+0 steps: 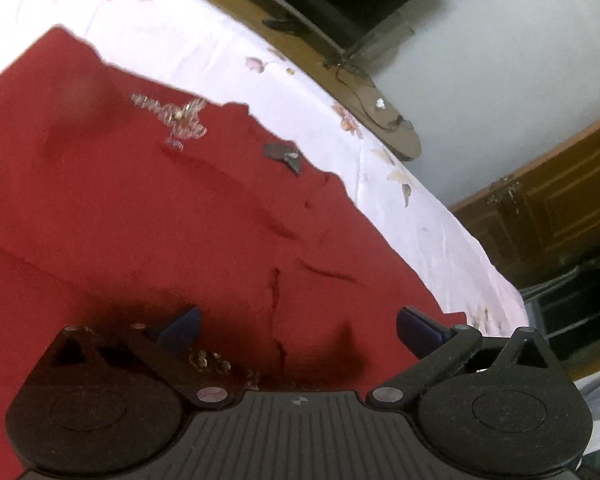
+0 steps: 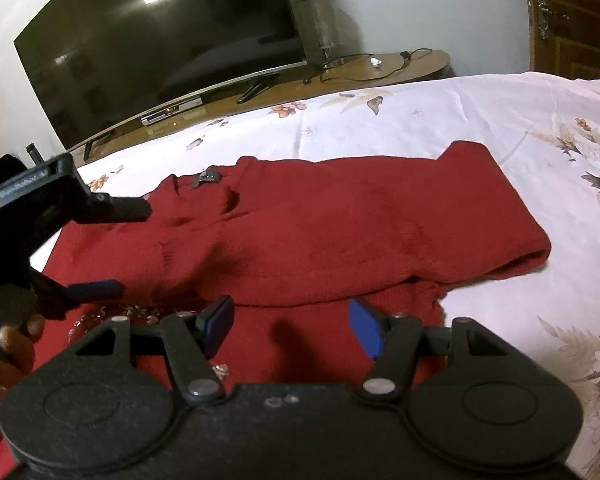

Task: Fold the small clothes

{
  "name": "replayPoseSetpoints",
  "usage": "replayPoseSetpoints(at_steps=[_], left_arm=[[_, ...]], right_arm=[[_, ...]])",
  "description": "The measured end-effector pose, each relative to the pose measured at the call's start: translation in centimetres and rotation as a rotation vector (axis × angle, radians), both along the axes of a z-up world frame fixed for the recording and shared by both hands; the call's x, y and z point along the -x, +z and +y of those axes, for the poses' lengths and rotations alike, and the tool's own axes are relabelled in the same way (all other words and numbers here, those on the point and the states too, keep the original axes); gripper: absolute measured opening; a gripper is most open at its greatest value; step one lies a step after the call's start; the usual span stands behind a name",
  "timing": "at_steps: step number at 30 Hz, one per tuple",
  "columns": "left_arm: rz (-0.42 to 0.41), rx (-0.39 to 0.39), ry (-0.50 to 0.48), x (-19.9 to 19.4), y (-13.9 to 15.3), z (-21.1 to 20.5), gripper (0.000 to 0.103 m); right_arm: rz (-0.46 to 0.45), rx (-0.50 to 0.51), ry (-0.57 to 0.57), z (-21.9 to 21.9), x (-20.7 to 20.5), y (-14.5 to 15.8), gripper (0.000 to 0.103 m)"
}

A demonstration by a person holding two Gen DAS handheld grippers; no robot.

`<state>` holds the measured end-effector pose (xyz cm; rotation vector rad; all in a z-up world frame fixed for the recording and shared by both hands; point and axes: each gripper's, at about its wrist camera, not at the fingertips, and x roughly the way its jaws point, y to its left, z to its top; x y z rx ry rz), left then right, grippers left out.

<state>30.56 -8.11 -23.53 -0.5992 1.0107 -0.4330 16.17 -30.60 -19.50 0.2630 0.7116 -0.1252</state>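
A red knitted garment point(image 1: 180, 200) point(image 2: 340, 232) lies spread on the bed, with one part folded across it towards the right in the right wrist view. It has a sequin motif point(image 1: 176, 120) and a dark tag point(image 1: 284, 154) point(image 2: 206, 178) at the neck. My left gripper point(image 1: 298, 326) hovers over the cloth with its jaws wide apart and nothing between them. The right wrist view shows this left gripper point(image 2: 120, 248) at the left edge, held by a hand point(image 2: 8, 344). My right gripper point(image 2: 292, 324) stands open just above the garment's near edge.
The white floral bedsheet point(image 1: 220, 40) point(image 2: 500, 120) surrounds the garment. Beyond the bed stands a low wooden stand point(image 2: 380, 68) with a large television point(image 2: 160, 40) and cables. A wooden door point(image 2: 572, 20) is at the far right.
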Motion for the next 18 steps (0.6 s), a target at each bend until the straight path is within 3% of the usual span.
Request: replayPoseSetpoints(at_steps=[2,4,9,12,18], left_arm=[[0.01,0.008,-0.022,-0.2,-0.3,-0.5,0.076],[0.039,0.052,-0.046,-0.4,-0.6,-0.6,0.047],[0.061,0.077,-0.081,0.1,-1.3,-1.8,0.047],[0.073,0.13,-0.07,-0.2,-1.8,-2.0,0.001],[-0.078,0.113,-0.066,0.9,1.2,-1.5,0.001]], right_arm=[[-0.004,0.006,0.002,0.1,0.0,0.0,0.063],[-0.005,0.004,0.0,0.0,0.1,0.0,0.063],[-0.004,-0.006,-0.013,-0.3,0.2,-0.1,0.063],[-0.006,-0.008,-0.017,-0.4,0.2,-0.1,0.063],[-0.037,0.026,-0.045,-0.7,0.5,0.5,0.063]])
